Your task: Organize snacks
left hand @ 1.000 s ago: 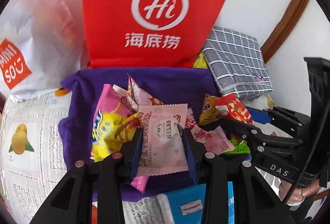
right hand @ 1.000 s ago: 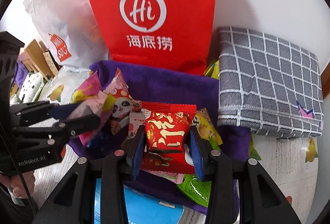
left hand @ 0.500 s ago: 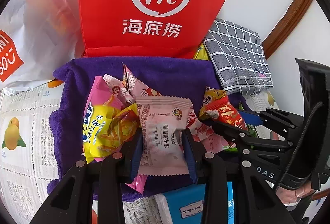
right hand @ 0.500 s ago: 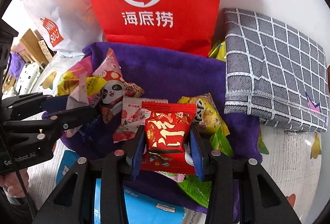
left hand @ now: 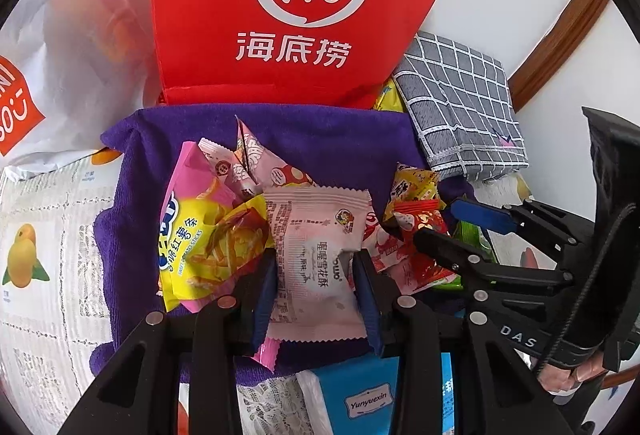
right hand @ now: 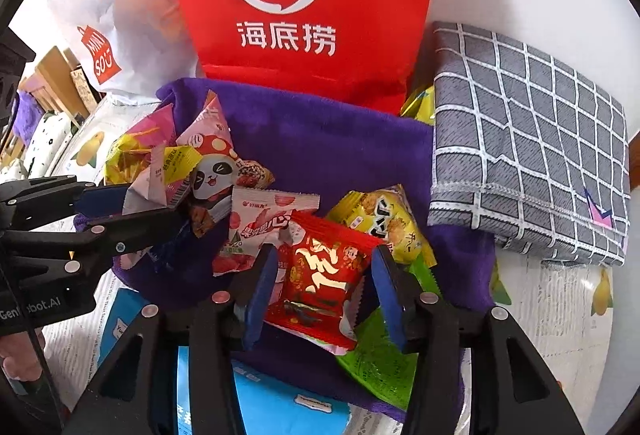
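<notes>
A pile of snack packets lies on a purple towel (left hand: 320, 139) in front of a red Haidilao bag (left hand: 304, 7). My left gripper (left hand: 316, 275) is shut on a pale pink snack packet (left hand: 316, 255), low over the pile beside a yellow potato-stick pack (left hand: 200, 243). My right gripper (right hand: 324, 275) has widened around a red snack packet (right hand: 324, 275) that now tilts loose between the jaws over the towel (right hand: 328, 147). The right gripper also shows in the left wrist view (left hand: 452, 219). A panda packet (right hand: 212, 175) and a yellow packet (right hand: 380, 219) lie nearby.
A folded grey checked cloth (right hand: 532, 147) lies to the right. A white Miniso bag (right hand: 100, 19) stands at the left behind the towel. A blue tissue pack (left hand: 360, 395) sits at the near edge. The table has a newspaper-print cover with mango pictures (left hand: 24, 255).
Both grippers moved forward and down toward the pile on the towel. The right jaws have spread and the red packet has tilted loose between them.
</notes>
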Motion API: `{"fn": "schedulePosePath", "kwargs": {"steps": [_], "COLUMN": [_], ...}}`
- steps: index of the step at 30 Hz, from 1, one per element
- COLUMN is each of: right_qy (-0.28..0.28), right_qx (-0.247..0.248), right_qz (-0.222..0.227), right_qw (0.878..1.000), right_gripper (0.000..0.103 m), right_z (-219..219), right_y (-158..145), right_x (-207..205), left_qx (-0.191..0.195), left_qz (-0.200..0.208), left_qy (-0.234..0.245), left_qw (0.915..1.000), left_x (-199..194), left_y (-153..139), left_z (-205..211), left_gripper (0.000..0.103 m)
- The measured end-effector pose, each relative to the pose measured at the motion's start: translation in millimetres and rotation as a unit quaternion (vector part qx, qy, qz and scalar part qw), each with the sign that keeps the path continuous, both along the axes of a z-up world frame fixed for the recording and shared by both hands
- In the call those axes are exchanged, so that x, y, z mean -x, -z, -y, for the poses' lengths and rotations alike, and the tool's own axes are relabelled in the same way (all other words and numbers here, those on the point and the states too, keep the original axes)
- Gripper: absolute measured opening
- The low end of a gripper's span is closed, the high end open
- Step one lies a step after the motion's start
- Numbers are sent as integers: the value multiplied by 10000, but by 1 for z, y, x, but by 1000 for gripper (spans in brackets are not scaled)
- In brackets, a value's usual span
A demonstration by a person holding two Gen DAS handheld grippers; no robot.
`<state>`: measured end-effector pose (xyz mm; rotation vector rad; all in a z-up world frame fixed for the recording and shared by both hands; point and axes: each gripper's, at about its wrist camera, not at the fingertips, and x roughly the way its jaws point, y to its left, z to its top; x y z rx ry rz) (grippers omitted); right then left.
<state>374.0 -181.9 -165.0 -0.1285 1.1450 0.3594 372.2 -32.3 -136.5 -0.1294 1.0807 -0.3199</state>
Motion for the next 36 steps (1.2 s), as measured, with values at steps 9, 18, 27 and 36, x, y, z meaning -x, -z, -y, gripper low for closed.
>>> {"fn": "schedulePosePath", "kwargs": {"steps": [9, 18, 27, 36], "right_qy": [-13, 338, 747, 1238], "right_qx": [-88, -142, -372, -429], "right_qz": [331, 849, 1275, 1226], "right_qw": [9994, 9957, 9883, 9838], "right_gripper": [50, 50, 57, 59], "right_z": [-1, 8, 19, 27], "right_y": [-21, -56, -116, -147], "right_x": [9, 24, 82, 162], "left_qx": [-23, -238, -143, -19], "left_qz": [184, 722, 1004, 1242], "left_qy": [17, 70, 63, -46], "left_qw": [9998, 9971, 9948, 9922], "left_x": [4, 26, 87, 167], "left_y": [-13, -53, -88, -115], "left_z": [0, 0, -7, -16], "left_gripper": [59, 64, 65, 77]}}
